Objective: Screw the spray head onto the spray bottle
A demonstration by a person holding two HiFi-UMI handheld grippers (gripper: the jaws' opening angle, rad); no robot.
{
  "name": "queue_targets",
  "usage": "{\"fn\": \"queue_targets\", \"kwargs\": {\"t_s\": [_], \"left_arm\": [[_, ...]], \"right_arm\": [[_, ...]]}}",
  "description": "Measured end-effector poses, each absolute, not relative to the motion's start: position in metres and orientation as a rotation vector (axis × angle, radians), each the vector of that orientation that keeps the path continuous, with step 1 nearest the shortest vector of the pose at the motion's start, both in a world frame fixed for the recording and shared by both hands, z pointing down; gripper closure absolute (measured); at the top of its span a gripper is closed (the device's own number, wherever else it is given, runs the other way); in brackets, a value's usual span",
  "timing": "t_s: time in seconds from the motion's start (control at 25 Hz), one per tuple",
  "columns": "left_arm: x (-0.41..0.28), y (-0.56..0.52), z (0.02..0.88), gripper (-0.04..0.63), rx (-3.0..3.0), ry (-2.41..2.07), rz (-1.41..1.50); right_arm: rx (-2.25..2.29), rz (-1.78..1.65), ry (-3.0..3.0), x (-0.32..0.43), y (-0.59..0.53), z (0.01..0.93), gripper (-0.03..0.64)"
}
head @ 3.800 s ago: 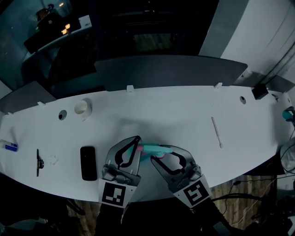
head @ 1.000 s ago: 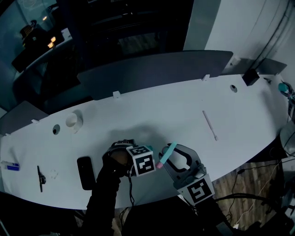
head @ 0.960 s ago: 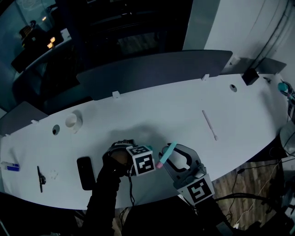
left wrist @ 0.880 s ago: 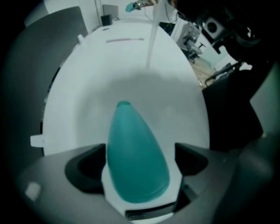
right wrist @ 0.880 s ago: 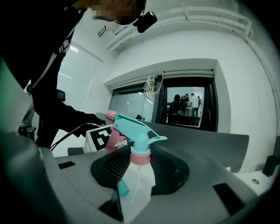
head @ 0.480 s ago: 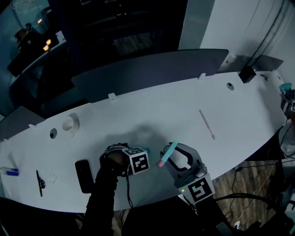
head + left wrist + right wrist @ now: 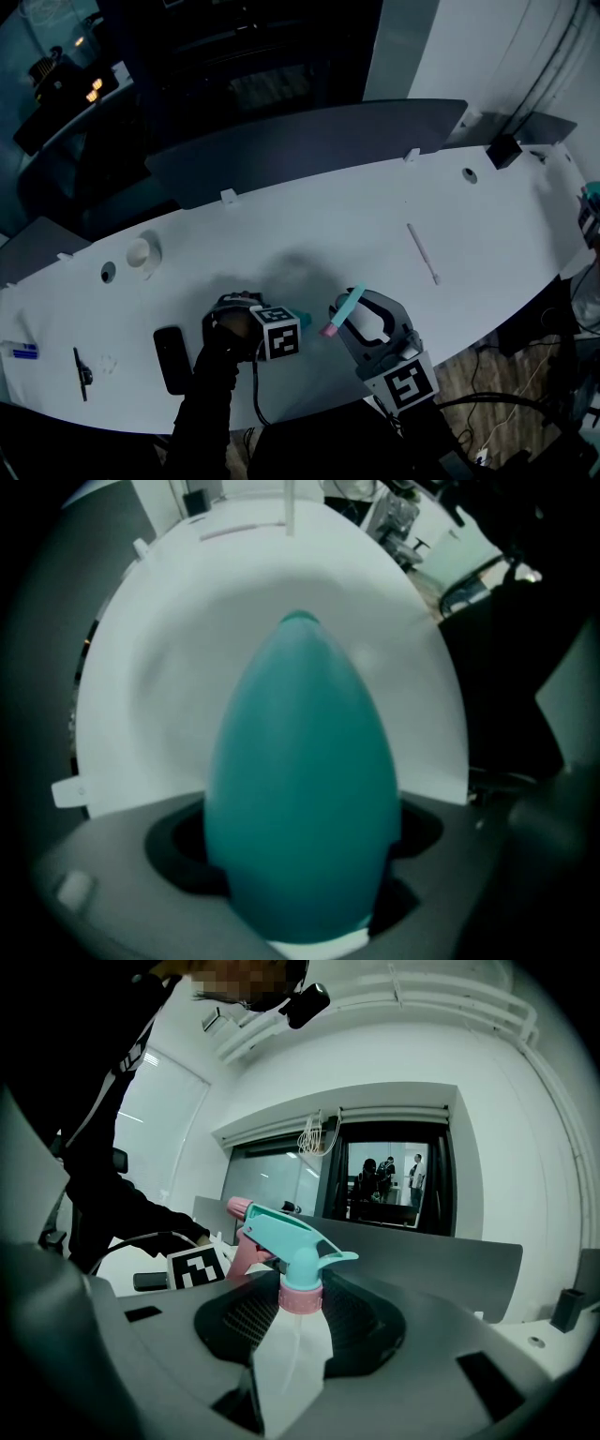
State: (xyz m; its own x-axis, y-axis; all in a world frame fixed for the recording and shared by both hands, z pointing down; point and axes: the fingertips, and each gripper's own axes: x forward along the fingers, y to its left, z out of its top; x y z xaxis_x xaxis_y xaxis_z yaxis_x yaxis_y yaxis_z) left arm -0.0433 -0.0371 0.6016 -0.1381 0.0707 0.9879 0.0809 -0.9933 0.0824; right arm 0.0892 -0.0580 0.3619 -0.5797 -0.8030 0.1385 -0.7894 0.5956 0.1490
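Observation:
The teal spray bottle (image 7: 300, 789) fills the left gripper view, wide jaws on either side; only a sliver (image 7: 303, 321) shows in the head view. My left gripper (image 7: 281, 336) points straight down over it, marker cube up. Its jaws have just been closing with the bottle between them, and I see no pad pressing. My right gripper (image 7: 345, 314) is shut on the spray head (image 7: 286, 1255), teal with a pink collar and nozzle, held level just right of the left one. The spray head (image 7: 342, 309) stands apart from the bottle.
On the white table (image 7: 328, 216) lie a black phone (image 7: 172, 358), a black tool (image 7: 82, 373) and a blue pen (image 7: 19, 349) at the left. A white cup (image 7: 141, 251) stands behind them, a thin white rod (image 7: 422, 253) lies to the right. A grey partition (image 7: 309, 141) lines the far edge.
Since the oldest frame my left gripper has turned from level to pointing down. In the last second it has sunk slightly and shifted left, uncovering a teal sliver. The right gripper holds still.

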Motion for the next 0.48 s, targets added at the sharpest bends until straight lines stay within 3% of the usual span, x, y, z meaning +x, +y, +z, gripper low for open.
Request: {"fn": "queue_targets", "kwargs": {"t_s": [0.32, 0.48], "left_arm": [[-0.043, -0.036, 0.599, 0.138, -2.143, -0.183, -2.243], [-0.021, -0.041, 0.577, 0.14, -2.516, -0.012, -1.955]], "right_arm": [[1.333, -0.111, -2.631, 0.09, -0.061, 0.362, 0.479], [1.331, -0.111, -2.631, 0.091, -0.061, 0.361, 0.479]]}}
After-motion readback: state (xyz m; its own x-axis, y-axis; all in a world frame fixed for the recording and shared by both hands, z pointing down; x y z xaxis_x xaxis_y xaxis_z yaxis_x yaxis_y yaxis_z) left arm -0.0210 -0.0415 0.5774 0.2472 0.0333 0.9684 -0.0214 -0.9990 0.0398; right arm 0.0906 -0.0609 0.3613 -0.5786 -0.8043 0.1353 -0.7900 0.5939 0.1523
